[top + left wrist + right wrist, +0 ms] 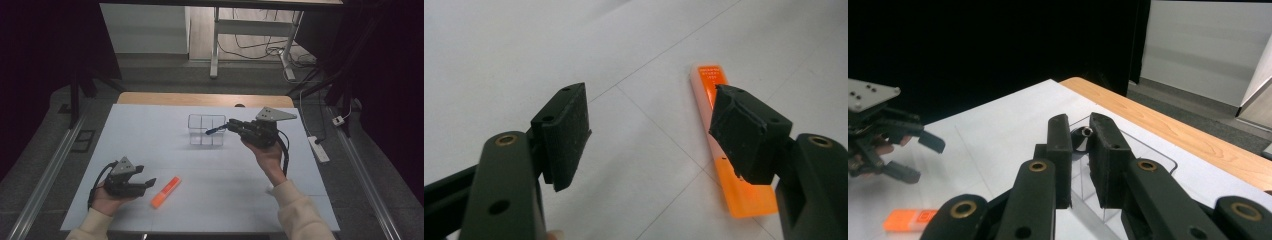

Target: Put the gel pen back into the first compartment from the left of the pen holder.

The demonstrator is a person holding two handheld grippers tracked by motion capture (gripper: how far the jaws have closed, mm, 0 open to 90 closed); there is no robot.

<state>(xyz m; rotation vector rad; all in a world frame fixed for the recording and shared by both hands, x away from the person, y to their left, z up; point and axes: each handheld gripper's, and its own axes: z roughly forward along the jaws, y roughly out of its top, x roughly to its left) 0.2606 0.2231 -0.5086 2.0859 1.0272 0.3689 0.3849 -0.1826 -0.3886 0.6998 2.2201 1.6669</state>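
The table (150, 125) is covered with a white sheet, and its wooden edge (200, 98) shows at the far side. Behind it lies a grey floor (165, 75). There stands a white desk frame (215, 45) with black cables (255, 50) under it, beside a white panel (145, 30). A white power strip (318, 148) lies on the floor at the right. Both sides of the room are dark. Metal rails (45, 175) run along the table.

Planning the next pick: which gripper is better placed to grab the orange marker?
Left. The left gripper sits open right beside the orange marker, while the right gripper is shut on a dark pen over the clear organizer.
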